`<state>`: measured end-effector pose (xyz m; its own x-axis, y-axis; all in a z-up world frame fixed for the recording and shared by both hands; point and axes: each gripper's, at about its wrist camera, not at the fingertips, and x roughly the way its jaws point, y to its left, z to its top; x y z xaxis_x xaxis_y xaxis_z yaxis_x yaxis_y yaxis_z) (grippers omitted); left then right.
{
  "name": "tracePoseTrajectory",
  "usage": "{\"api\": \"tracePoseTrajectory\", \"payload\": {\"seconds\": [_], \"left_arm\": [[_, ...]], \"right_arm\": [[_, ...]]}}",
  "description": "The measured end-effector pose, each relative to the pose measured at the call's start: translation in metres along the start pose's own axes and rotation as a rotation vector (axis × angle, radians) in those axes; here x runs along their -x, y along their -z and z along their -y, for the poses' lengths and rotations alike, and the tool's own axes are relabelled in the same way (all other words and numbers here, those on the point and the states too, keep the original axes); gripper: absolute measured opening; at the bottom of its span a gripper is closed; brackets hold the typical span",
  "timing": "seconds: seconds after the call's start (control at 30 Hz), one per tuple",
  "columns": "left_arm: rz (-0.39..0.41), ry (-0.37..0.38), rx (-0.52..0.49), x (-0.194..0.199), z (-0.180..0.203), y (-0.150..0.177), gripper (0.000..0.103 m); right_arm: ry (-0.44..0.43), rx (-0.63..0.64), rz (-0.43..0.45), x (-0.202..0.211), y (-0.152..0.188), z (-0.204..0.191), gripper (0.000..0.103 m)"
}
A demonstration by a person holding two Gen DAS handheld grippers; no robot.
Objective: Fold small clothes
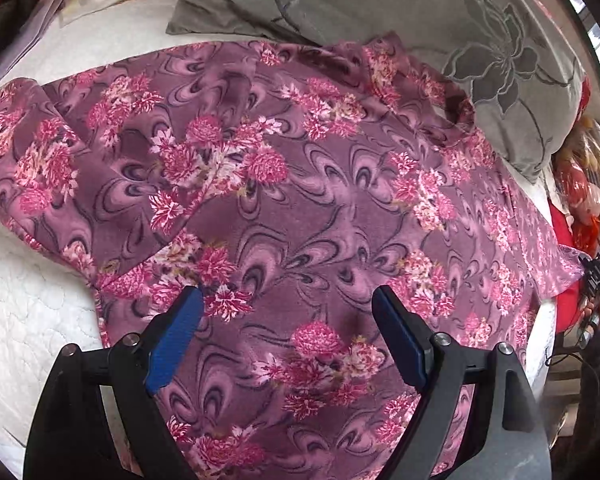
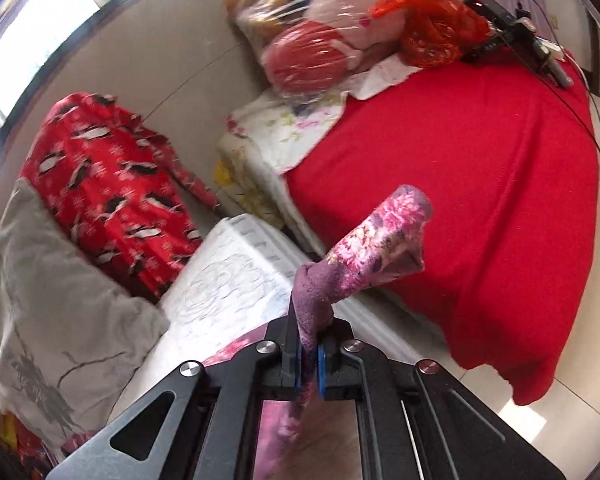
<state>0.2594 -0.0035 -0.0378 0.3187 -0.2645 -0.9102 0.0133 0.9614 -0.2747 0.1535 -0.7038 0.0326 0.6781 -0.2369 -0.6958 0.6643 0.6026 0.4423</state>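
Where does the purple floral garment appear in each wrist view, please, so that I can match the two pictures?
Left wrist view: the purple floral garment lies spread over the white quilt, filling the centre, under the open left gripper.
Right wrist view: only a bunched edge shows, centre, pinched in the shut right gripper.
Shared landmark: the grey flower-patterned pillow.

One floral garment (image 1: pixel 320 208), one grey pillow (image 1: pixel 440 28) (two grippers)

text: none legible | labels: none | numbers: none
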Motion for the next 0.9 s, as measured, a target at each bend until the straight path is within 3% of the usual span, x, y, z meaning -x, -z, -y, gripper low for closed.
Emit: {"api": "tracePoseTrajectory", "payload": {"seconds": [0.37, 0.6, 0.9], "left_arm": [[-0.019, 0.137, 0.097, 0.013, -0.024, 0.004, 0.086], [-0.041, 0.194, 0.125, 0.025, -0.040, 0.006, 0.086], [-0.051, 0.192, 0.090, 0.040, -0.053, 0.006, 0.086]], "right_arm": [[-0.129, 0.106, -0.034, 0.026, 0.037, -0.070, 0.006], [-0.204, 0.199, -0.115, 0.026, 0.096, -0.135, 0.006], [-0.310, 0.351, -0.246, 0.021, 0.191, -0.229, 0.006]]}}
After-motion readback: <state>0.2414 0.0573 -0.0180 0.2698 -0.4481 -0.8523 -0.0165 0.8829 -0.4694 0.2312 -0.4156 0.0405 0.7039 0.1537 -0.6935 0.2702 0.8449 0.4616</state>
